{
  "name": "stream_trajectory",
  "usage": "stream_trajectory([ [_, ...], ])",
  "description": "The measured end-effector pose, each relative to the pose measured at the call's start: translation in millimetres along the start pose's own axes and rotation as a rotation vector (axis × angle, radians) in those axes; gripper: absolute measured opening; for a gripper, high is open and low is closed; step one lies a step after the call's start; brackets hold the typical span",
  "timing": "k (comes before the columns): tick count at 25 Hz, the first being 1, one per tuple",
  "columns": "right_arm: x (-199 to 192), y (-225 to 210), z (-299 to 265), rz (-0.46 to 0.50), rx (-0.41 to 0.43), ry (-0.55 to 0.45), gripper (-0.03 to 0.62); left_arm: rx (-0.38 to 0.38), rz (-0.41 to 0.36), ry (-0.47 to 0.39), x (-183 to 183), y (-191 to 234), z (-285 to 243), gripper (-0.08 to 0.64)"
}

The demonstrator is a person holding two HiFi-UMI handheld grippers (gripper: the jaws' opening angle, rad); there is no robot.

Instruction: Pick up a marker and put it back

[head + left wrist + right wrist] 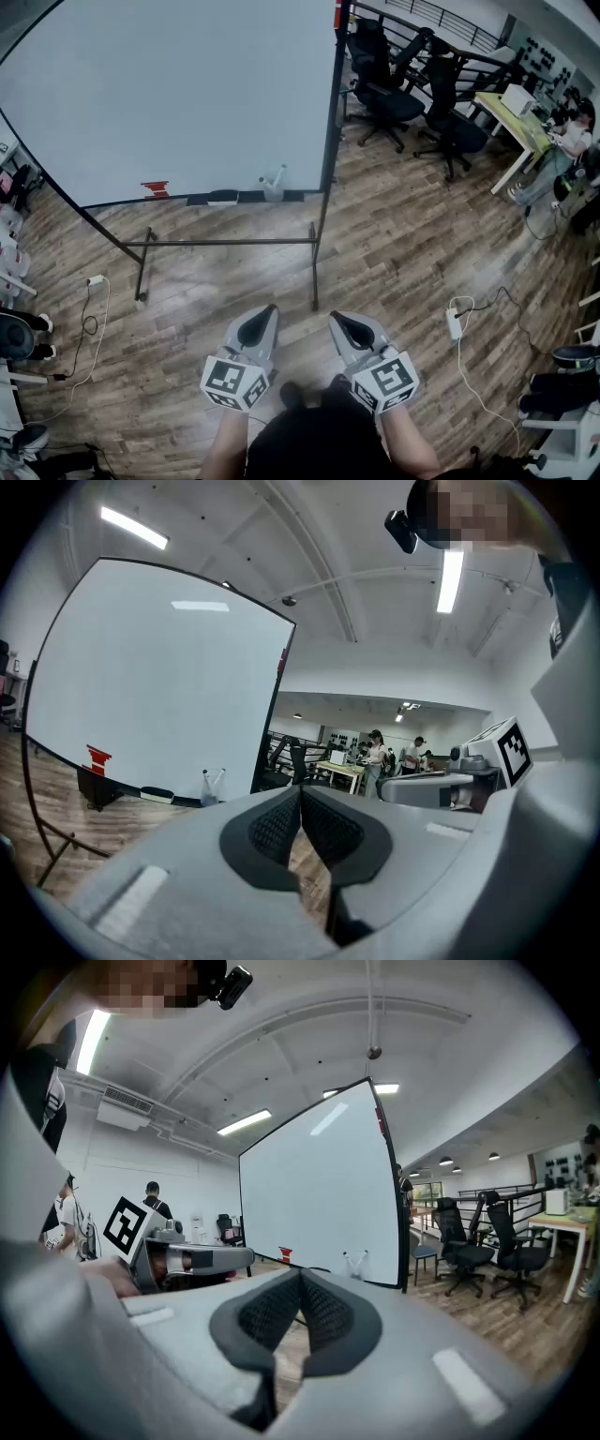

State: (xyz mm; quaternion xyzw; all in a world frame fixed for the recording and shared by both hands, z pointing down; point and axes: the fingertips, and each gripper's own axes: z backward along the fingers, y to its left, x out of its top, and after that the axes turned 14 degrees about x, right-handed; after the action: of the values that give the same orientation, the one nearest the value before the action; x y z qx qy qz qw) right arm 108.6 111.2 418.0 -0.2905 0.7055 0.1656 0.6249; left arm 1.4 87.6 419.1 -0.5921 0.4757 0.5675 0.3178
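Large white whiteboard on a black metal stand (169, 94); small red block (155, 188) and dark eraser (223, 197) on its ledge; black swivel office chairs (394, 98); pale yellow-green table (511, 117); white power strip (455, 324) on brown wood-plank floor (403, 244).

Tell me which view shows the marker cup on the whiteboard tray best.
Head view: the marker cup sits unobstructed on the whiteboard tray. Both gripper views show it side-on, small and distant.
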Motion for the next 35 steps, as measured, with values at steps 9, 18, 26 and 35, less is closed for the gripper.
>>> stream_trajectory([
  [9,4,27,18,0.017,-0.048,-0.001,0.003,-0.033,-0.015,-0.016,9,-12,35,0.012],
  [18,15,51,19,0.059,-0.023,-0.029,0.003,-0.049,-0.015,-0.029,12,-15,50,0.012],
  [26,-5,48,26,-0.006,-0.076,-0.014,0.003,-0.040,0.010,-0.011,-3,-6,57,0.012],
  [35,-6,28,6,0.005,0.000,0.001,0.003,-0.030,0.008,0.022,-13,-6,26,0.012],
])
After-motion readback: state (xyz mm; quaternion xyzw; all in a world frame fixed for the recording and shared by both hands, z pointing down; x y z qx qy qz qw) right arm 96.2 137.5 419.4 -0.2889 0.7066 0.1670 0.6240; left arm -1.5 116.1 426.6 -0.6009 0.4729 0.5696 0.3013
